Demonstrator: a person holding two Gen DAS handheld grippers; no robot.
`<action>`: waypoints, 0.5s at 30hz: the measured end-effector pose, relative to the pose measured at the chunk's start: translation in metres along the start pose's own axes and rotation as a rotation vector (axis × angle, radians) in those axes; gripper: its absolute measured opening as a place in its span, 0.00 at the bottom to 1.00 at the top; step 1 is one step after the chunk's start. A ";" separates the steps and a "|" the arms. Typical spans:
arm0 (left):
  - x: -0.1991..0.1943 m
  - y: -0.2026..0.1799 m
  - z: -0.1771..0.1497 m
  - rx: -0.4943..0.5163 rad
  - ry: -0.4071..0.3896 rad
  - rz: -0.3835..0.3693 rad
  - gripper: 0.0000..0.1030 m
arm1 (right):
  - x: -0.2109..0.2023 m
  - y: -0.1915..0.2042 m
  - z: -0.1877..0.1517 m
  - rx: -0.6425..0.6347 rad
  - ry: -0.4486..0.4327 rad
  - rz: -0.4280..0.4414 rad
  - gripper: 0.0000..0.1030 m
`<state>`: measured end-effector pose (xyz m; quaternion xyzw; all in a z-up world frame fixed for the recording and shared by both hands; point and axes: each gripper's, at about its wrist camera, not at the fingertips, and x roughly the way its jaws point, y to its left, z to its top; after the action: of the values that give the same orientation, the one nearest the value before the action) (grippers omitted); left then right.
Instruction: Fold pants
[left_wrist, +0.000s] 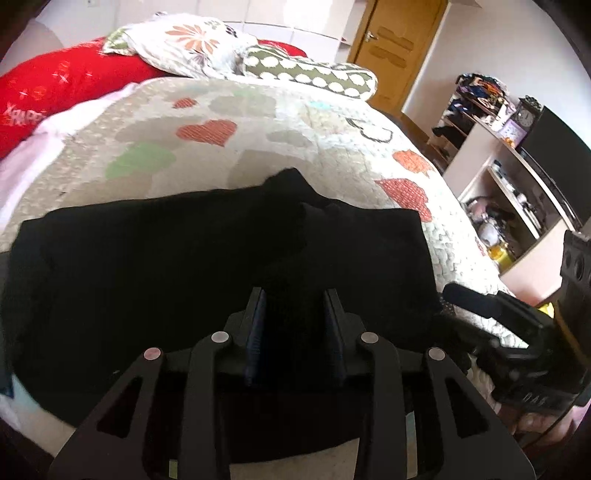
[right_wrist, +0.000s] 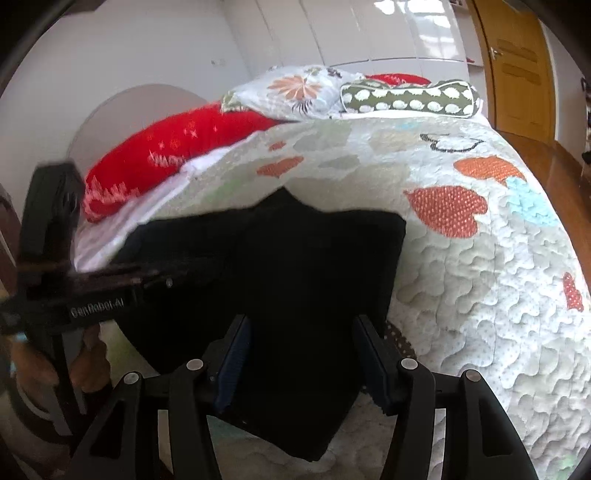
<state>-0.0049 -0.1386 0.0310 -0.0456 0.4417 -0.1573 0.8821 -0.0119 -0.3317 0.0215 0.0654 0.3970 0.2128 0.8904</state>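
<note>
Black pants (left_wrist: 184, 266) lie folded in a flat stack on the quilted bedspread (left_wrist: 258, 122); they also show in the right wrist view (right_wrist: 295, 266). My left gripper (left_wrist: 295, 295) hovers just over the near part of the pants, its jaws a little apart with nothing between them. My right gripper (right_wrist: 301, 325) is over the pants' near edge, its jaws wide apart and empty. The right gripper also shows at the right of the left wrist view (left_wrist: 454, 291), and the left gripper at the left of the right wrist view (right_wrist: 155, 277).
A red pillow (left_wrist: 55, 88), a floral pillow (left_wrist: 181, 44) and a green dotted bolster (left_wrist: 310, 72) lie at the head of the bed. A wooden door (left_wrist: 399, 48) and cluttered white shelves (left_wrist: 509, 177) stand to the right. The bed's edge drops off on the right.
</note>
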 end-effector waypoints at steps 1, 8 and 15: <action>-0.002 0.002 -0.001 -0.003 -0.005 0.008 0.30 | 0.001 0.001 0.002 -0.001 -0.002 0.003 0.54; -0.016 0.018 -0.016 -0.060 -0.007 0.036 0.30 | 0.034 0.025 0.039 -0.043 -0.021 -0.029 0.54; -0.020 0.035 -0.027 -0.093 0.009 0.051 0.30 | 0.074 0.036 0.032 -0.131 0.097 -0.167 0.54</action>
<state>-0.0294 -0.0978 0.0227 -0.0745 0.4534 -0.1142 0.8808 0.0439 -0.2653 0.0036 -0.0368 0.4289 0.1663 0.8872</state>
